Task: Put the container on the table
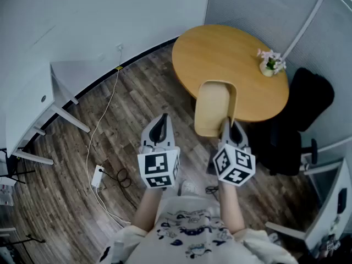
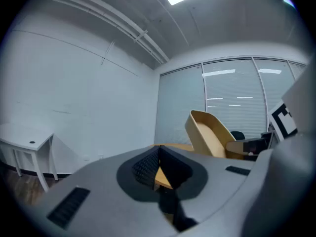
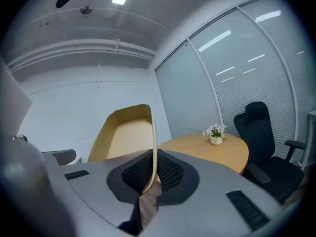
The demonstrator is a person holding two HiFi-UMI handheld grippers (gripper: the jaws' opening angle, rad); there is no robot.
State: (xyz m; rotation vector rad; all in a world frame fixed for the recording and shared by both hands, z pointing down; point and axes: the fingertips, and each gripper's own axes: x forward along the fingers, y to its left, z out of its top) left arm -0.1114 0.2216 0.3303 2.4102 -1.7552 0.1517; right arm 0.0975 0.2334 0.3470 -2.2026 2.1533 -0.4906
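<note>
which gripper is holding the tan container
The right gripper: its jaws are clamped on the rim of the container. The left gripper has its jaws together with nothing between them.

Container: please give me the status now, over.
Right gripper shut on container rim, held tilted at near edge of table. Left gripper shut, empty. Flower pot far side, not in the way.

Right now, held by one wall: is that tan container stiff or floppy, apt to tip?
Probably stiff: the tan container holds its tub shape though the right gripper pinches only one thin wall. Likely light: that single pinch carries it. It may pivot in the jaws: most of it sits beyond them.
</note>
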